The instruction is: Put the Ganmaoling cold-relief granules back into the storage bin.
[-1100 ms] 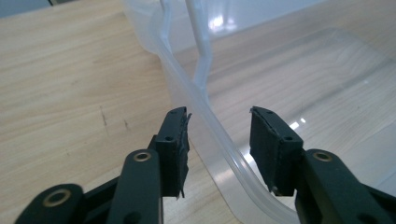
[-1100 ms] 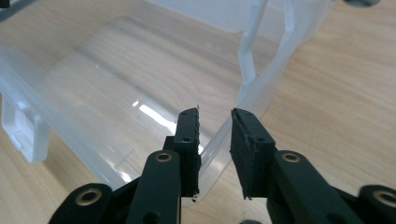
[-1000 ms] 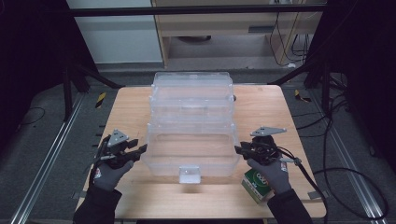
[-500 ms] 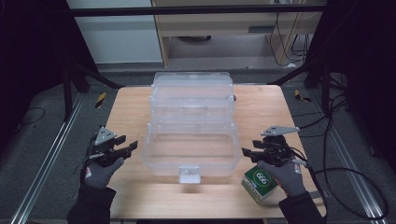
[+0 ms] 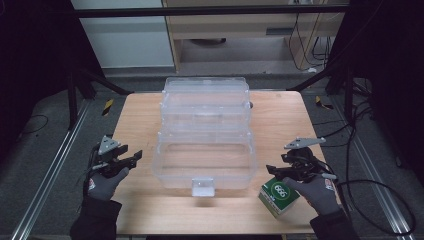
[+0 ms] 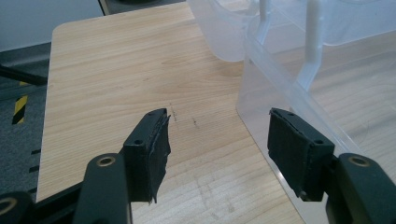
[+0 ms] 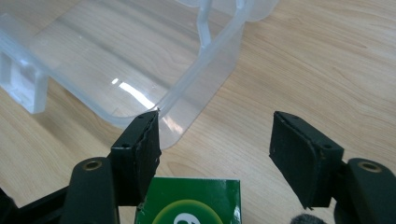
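The clear box [image 5: 205, 150] stands open mid-table [image 5: 140, 115], its lid tipped back at the far side. Nearest, a green carton [image 5: 279, 196] lies at the front right, under the right gripper [image 5: 272, 171]. The left gripper [image 5: 134, 157] hangs just left of the box. Both grippers' jaws have just been opening; nothing is between them.

Hand-held gripper [image 6: 217, 144] jaws wide apart, just opening, nothing between; clear plastic box [image 6: 299, 60] beside right jaw
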{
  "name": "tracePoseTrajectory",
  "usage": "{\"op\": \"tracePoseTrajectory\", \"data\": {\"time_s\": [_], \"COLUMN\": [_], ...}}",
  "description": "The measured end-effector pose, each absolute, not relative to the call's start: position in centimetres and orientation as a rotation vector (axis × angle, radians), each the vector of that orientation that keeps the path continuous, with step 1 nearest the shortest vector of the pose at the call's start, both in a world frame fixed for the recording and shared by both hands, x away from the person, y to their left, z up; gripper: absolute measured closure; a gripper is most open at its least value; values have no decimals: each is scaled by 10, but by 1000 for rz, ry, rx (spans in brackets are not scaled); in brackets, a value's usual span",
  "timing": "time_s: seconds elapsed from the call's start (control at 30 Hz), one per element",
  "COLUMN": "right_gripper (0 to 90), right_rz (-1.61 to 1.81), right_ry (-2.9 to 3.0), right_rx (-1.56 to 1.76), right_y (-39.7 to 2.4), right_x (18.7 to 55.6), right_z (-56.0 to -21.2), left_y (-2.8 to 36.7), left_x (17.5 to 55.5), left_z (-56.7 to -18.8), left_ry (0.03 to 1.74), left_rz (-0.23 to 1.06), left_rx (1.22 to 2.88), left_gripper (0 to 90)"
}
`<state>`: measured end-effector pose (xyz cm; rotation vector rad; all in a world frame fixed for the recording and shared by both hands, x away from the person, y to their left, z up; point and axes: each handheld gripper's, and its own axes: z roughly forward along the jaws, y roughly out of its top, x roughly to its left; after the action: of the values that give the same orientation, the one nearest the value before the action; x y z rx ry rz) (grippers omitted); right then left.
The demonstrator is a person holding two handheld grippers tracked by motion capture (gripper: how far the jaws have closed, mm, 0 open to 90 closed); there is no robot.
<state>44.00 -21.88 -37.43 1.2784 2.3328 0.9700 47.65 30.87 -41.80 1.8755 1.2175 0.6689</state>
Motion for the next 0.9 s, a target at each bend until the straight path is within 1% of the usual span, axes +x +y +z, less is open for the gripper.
{"op": "tracePoseTrajectory", "data": {"time_s": [0.5,0.9], "right_gripper": [267,247], "right_rz": [843,719], "right_ry": [2405,2507], "right_rx": [1343,1350], "right_y": [-222,-215], "right_x": [432,428], "right_z": [-372,-378], "left_y": [314,319], "left_x": [480,481], "left_z": [-425,-428], "left_ry": [1241,1263], "left_rz": [675,697], "left_rx": [1887,1886], "left_gripper": [360,354]}}
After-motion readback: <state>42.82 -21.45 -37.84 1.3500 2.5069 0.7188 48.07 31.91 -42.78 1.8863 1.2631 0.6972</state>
